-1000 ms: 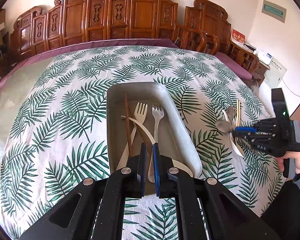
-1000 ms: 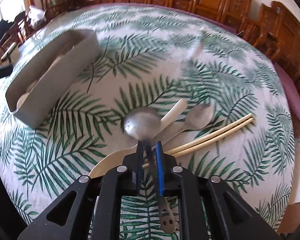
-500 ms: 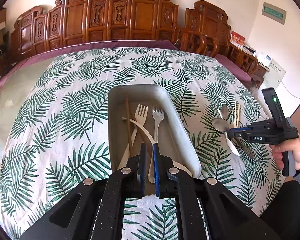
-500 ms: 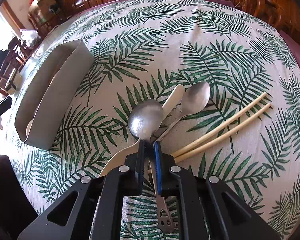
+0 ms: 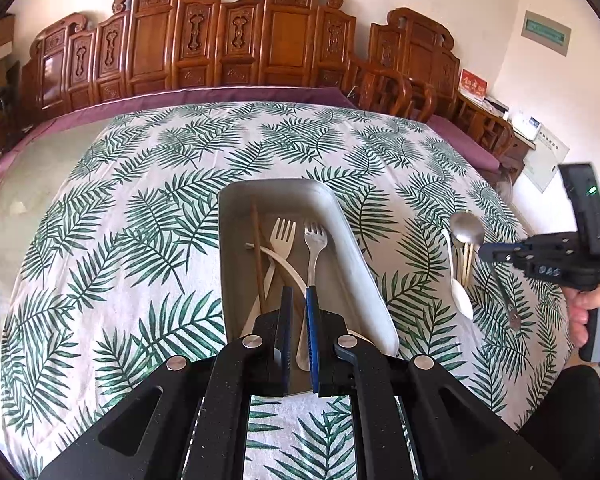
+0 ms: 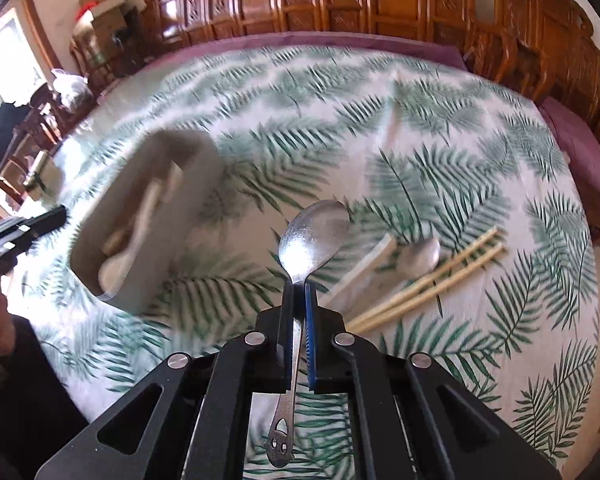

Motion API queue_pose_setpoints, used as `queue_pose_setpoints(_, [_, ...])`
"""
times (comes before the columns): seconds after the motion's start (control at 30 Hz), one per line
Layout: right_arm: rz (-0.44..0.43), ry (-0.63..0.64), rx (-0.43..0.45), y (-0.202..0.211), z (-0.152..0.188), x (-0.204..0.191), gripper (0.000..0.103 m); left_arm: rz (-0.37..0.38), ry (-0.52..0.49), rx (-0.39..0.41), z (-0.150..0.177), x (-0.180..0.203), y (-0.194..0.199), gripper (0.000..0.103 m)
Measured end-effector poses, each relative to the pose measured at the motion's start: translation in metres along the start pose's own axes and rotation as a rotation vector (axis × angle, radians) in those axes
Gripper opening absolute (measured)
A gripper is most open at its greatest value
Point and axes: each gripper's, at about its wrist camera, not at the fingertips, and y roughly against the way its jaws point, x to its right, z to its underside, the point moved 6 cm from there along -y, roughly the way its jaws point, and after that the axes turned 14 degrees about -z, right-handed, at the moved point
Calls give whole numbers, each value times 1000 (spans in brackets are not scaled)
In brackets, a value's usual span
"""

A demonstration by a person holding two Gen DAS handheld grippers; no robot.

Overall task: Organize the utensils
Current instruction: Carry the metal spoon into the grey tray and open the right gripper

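Metal spoon (image 6: 314, 236) pinched at neck in right tongs (image 6: 299, 292), above worktop; long axis along tongs, bowl fwd. Tray (image 6: 198, 216) lies fwd-left of it, so R arm carries. Left tongs (image 5: 296, 300) narrow, empty, over tray's near end.

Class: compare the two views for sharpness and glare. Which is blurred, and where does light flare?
Left wrist view: sharp throughout, tray crisp. Right wrist view: cloth and tray smeared by motion blur; held spoon stays sharp, with a bright glare on its bowl.
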Motion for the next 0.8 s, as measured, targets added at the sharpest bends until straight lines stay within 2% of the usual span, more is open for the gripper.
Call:
queue_pose_setpoints(0.17, [-49,42,50,5,-27,-38,6,-15,10,1,-2,-8,0,6])
queue_pose_setpoints(0.23, [-72,55,67,0,-40,-54,6,-28,15,1,-3,-13,-1,15])
queue_pose_setpoints(0.27, [-83,58,74,-4,-45,-59,6,-35,16,6,-4,-15,0,23])
queue_pose_setpoints(0.47, [-177,69,110,-36,-76,-102,6,-74,40,22,-9,-34,1,29])
queue_pose_setpoints(0.5, [-182,71,110,-41,-80,-106,6,-89,43,23,-10,-38,1,34])
queue_pose_setpoints(0.7, [-219,88,107,-83,-100,-134,6,-120,78,24,-12,-58,-1,46])
queue_pose_setpoints(0.8, [-216,87,90,-100,-100,-135,6,-137,86,26,-12,-65,-2,47])
